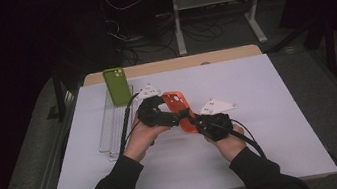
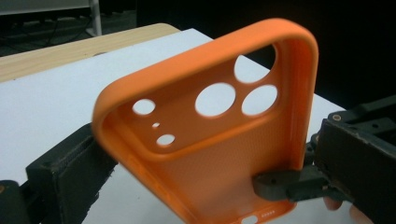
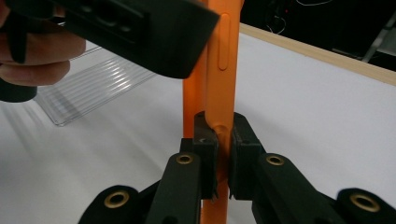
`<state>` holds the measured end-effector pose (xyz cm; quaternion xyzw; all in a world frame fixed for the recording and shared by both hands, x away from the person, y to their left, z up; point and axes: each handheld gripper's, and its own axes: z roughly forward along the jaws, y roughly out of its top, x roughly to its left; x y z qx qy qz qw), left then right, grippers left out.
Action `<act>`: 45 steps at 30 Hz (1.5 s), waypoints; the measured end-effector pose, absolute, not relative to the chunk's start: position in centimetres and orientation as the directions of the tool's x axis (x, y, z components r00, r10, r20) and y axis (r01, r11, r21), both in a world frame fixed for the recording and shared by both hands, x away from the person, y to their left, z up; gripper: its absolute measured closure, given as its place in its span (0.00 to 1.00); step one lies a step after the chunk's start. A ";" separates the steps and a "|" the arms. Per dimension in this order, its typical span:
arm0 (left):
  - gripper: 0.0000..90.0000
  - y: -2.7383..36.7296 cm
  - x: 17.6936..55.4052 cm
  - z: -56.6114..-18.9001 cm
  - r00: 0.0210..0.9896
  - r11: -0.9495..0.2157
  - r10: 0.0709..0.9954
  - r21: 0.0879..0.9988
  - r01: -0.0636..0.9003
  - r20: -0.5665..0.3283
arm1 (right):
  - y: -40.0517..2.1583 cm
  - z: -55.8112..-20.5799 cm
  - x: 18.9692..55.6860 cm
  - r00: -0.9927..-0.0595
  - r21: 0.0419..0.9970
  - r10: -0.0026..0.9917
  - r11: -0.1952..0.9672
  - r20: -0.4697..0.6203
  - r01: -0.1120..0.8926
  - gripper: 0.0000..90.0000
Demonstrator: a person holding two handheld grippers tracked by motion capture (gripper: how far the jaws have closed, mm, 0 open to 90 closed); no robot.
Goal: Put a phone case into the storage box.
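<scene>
So the orange case (image 1: 179,110) was up off the table (image 1: 272,124), between both grippers. The right gripper (image 3: 219,140) was pinching its side edge, probably just to steady it. The left gripper (image 2: 187,186) straddled the case, but whether it was squeezing was hard to tell. A green phone (image 1: 116,85) stood in the clear rack (image 1: 111,128), likely waiting.

Thing: orange case (image 1: 180,109) for a phone, empty, camera holes (image 2: 236,91) at one end.
Pose: tilted, off the table (image 1: 284,107).
Place: mid-table, pinched at both edges.
</scene>
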<state>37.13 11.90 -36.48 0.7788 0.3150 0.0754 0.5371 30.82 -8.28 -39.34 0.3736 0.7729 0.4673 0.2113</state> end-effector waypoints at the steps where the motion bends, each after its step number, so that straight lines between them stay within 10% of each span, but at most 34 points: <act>1: 0.00 11.9 37.1 -36.5 0.790 -0.221 0.571 0.884 0.411 -0.224 | -8.2 -39.4 30.8 -0.634 0.882 0.773 0.286 0.019 0.375 0.91; 35: 0.17 12.2 36.8 -36.5 0.781 -0.170 0.580 0.904 0.393 -0.230 | -6.7 -40.6 30.4 -0.657 0.861 0.754 0.333 0.001 0.384 0.87; 45: 0.18 12.5 36.8 -36.5 0.764 -0.167 0.600 0.897 0.409 -0.237 | -8.6 -40.0 30.6 -0.713 0.880 0.699 0.305 0.052 0.364 0.56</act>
